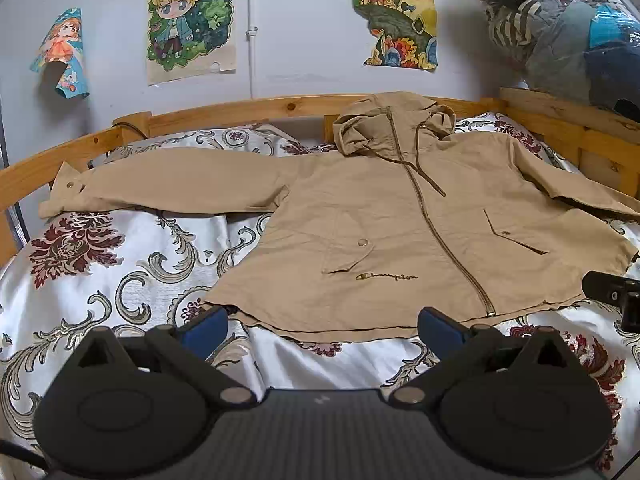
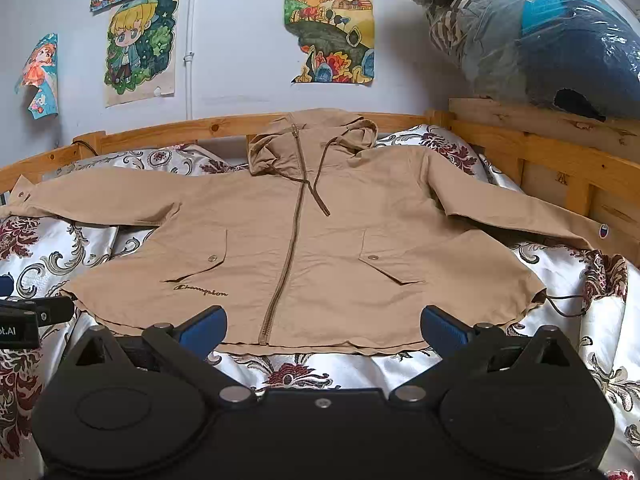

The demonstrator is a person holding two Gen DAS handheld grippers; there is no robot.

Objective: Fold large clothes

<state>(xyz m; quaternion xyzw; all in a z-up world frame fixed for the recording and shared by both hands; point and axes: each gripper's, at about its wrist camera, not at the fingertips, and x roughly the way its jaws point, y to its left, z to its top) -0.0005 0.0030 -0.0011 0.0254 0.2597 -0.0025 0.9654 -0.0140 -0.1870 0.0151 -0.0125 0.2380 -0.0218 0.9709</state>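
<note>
A tan hooded zip jacket (image 1: 400,220) lies flat and front-up on the bed, both sleeves spread out, hood toward the wall; it also shows in the right wrist view (image 2: 304,248). My left gripper (image 1: 322,326) is open and empty, just short of the jacket's hem, left of the zipper's end. My right gripper (image 2: 323,326) is open and empty, at the hem near the zipper's end. The right gripper's tip shows at the right edge of the left wrist view (image 1: 612,288). The left gripper's tip shows at the left edge of the right wrist view (image 2: 36,312).
The bed has a white satin cover with red and grey floral print (image 1: 120,272) and a wooden frame (image 1: 224,114). A clear bag of clothes (image 2: 532,32) sits on the frame's right end. Posters hang on the wall (image 1: 188,20).
</note>
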